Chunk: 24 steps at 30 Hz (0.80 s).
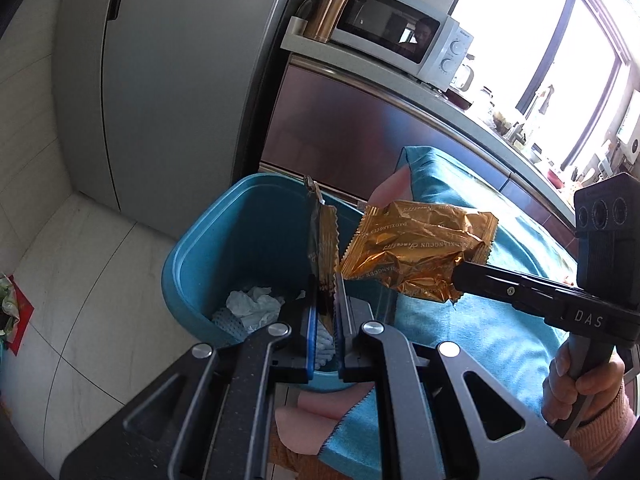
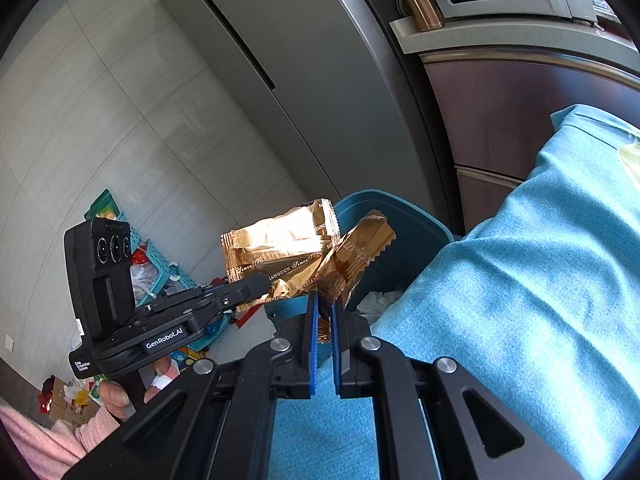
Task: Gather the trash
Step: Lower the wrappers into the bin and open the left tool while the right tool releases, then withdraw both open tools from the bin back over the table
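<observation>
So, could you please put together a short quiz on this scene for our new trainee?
1. True or false: the left gripper and the right gripper each pinch a gold wrapper.
2. What lies inside the blue bin? A) white tissue B) a bottle C) nothing
3. Which appliance stands on the counter behind the bin?
Key: 1 true; 2 A; 3 the microwave.

Count on inspection: two gold snack wrappers (image 1: pixel 416 256) (image 1: pixel 323 256), one per gripper; two handheld grippers, left (image 1: pixel 326 284) and right (image 2: pixel 325 304); one blue bin (image 1: pixel 208 248) holding one crumpled white tissue (image 1: pixel 256 306); one blue cloth (image 2: pixel 520 272); one microwave (image 1: pixel 400 36); one copper tumbler (image 1: pixel 330 6); one refrigerator (image 1: pixel 172 80)
</observation>
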Motion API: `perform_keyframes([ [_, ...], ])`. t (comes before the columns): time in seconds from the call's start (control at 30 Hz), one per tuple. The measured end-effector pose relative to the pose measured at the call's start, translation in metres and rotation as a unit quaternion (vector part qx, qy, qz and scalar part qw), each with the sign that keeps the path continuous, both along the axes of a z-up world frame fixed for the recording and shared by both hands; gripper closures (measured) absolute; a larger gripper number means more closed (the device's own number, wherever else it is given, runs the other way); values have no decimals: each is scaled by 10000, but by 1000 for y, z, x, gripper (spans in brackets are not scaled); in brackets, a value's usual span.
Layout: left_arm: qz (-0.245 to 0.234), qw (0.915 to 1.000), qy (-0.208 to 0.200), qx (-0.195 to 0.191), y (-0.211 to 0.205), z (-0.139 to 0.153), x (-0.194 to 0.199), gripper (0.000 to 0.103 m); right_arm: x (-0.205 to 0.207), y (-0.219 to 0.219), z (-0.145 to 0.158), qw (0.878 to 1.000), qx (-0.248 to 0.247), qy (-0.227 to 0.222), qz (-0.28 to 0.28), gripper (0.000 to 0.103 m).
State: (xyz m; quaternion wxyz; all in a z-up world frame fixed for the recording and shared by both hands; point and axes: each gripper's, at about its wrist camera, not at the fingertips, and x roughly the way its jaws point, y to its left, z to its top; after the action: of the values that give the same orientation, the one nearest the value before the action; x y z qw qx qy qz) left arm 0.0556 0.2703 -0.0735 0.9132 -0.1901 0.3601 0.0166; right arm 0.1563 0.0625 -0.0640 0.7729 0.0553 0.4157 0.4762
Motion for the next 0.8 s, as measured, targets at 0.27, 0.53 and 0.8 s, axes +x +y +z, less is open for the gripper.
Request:
perform_keyframes([
  [0.27, 94, 9998, 186, -11, 3, -14, 14, 96, 8, 16, -6, 9998, -193, 72, -60, 98],
  [0.53, 135, 9994, 322, 15, 1, -28, 30, 91, 17, 34, -14, 9989, -423, 180, -68, 95],
  [0.8, 187, 9987, 472, -98, 2, -45, 37, 84, 13, 23, -16, 9991, -351, 206, -131, 91],
])
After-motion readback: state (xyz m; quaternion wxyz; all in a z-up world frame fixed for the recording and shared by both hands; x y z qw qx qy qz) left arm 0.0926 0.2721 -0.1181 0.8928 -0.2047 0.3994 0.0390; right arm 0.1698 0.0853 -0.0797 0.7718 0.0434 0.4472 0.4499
